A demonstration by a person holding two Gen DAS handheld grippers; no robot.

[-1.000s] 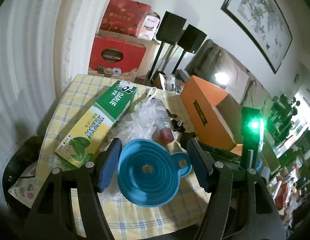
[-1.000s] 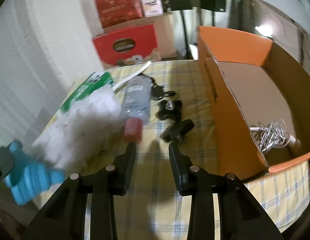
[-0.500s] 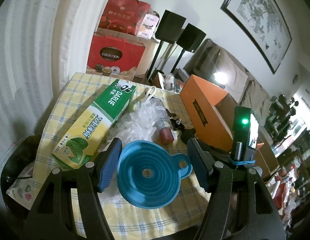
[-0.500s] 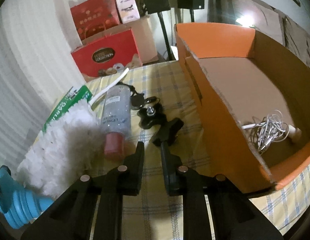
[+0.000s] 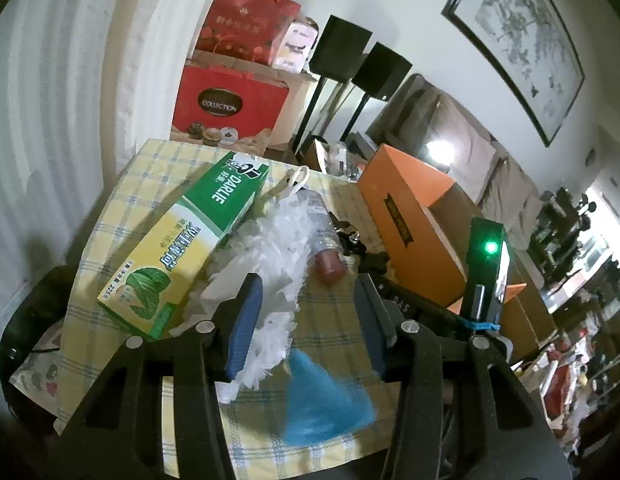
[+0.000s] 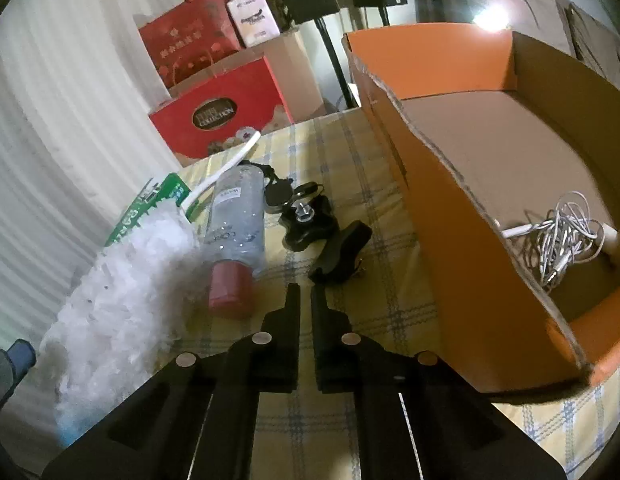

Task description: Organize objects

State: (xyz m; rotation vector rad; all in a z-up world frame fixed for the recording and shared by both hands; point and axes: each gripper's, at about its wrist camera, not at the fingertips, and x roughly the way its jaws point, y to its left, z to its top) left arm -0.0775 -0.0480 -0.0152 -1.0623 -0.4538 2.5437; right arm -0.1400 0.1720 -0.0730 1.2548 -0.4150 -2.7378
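While my left gripper (image 5: 308, 320) has been closing with nothing pinched, its fingers apart, the blurred blue silicone funnel (image 5: 326, 400) sits at six o'clock; my right gripper (image 6: 305, 300) is pressed together, empty.

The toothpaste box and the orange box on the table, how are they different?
The toothpaste box is green and yellow, long, slim and closed; the orange box is bulkier and open-topped. The toothpaste box lies flat with the white duster against it; the orange box stands upright, holding a tangled white cable. Both are cardboard, on the checked tablecloth.
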